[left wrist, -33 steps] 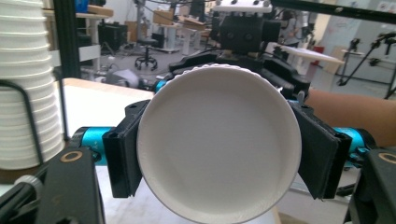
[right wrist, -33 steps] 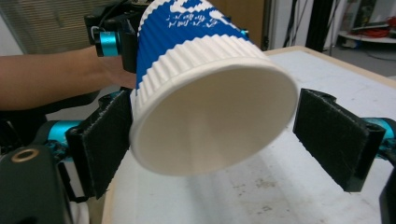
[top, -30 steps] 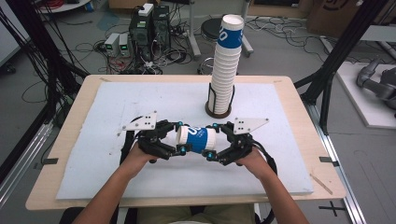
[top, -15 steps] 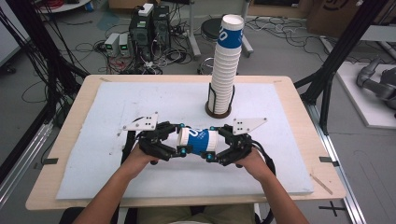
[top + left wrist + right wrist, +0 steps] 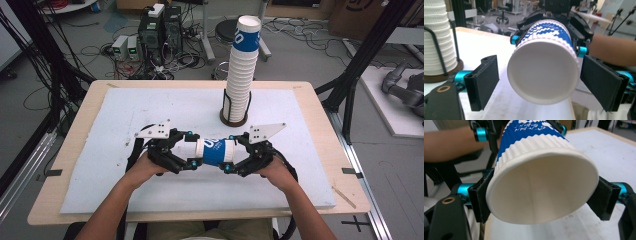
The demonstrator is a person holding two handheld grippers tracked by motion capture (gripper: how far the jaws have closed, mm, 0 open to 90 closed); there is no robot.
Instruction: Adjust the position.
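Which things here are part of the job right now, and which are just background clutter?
In the job:
- paper cup, gripped at its open end by the right gripper
- left gripper, fingers just opened, clear of the cup
- cup stack in its holder

Lying about:
- computer boxes on the floor
- cables
- stool

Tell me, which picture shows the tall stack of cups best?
The high view: the whole stack of cups stands upright in its holder on the table. The left gripper view catches just its lower part at the left edge.
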